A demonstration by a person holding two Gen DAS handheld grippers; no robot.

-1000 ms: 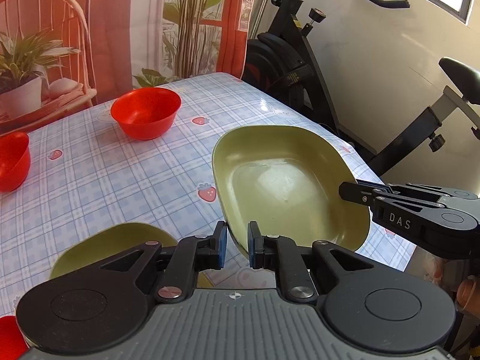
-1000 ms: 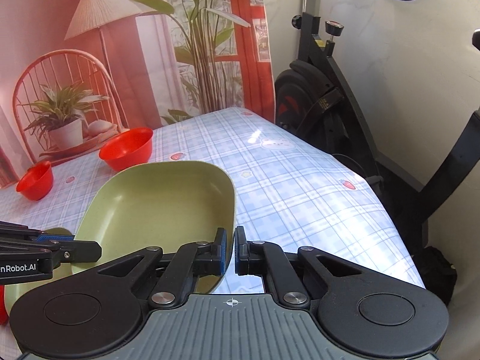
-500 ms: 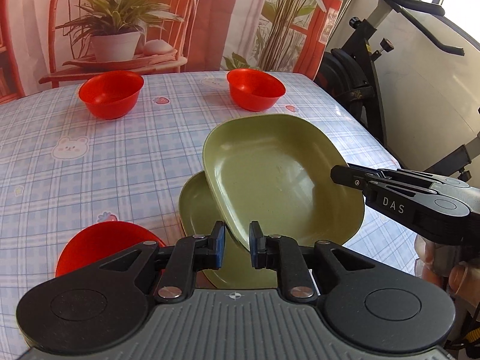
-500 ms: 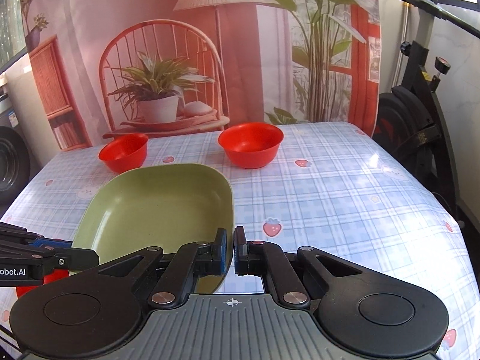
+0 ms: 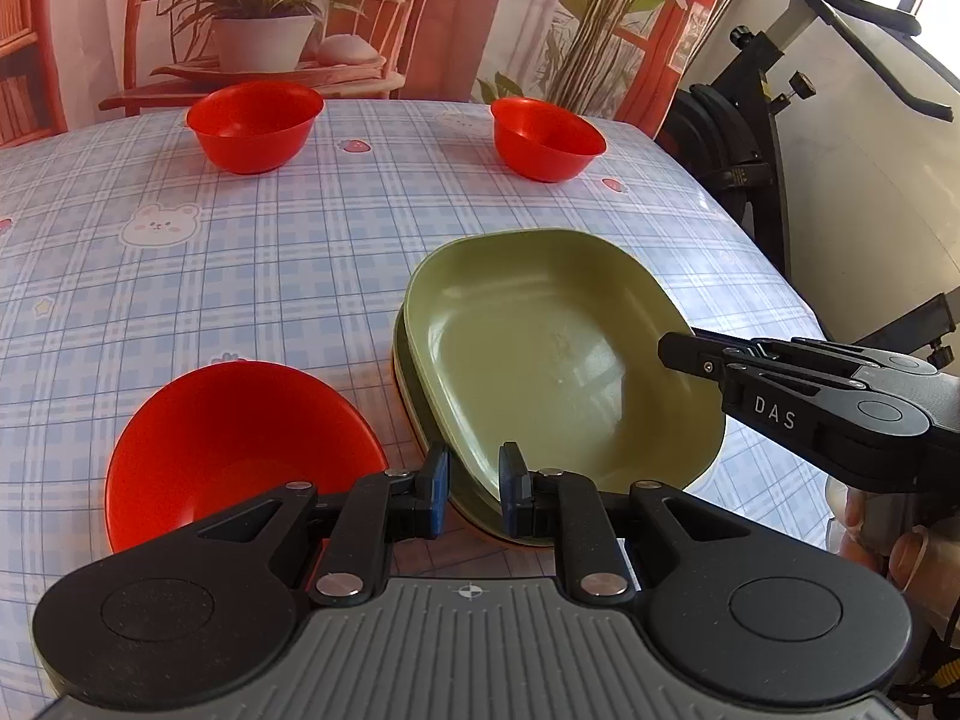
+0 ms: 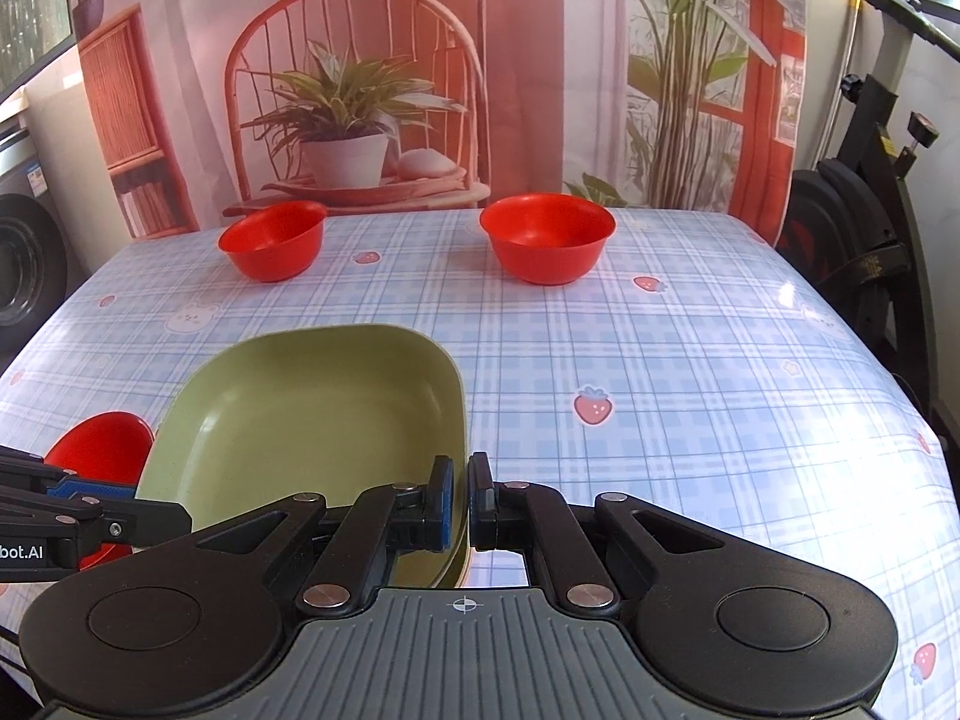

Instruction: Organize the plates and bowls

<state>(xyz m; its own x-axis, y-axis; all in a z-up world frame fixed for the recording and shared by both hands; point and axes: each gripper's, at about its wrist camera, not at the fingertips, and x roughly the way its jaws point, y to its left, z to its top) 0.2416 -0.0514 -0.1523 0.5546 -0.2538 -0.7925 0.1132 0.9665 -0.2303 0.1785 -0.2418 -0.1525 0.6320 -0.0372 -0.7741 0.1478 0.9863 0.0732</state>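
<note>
Checked tabletop (image 5: 252, 264): both tongs, left (image 5: 471, 489) and right (image 6: 459, 501), pinch a green plate (image 5: 540, 348) over another near its front edge.

The left hand-held gripper (image 5: 471, 489) pinched the near rim of the top green plate (image 5: 558, 354), tilted over a second plate (image 5: 420, 420). The right hand-held gripper (image 5: 672, 351) clamped its far edge. Three red bowls sat on the bench (image 5: 270, 264).
</note>
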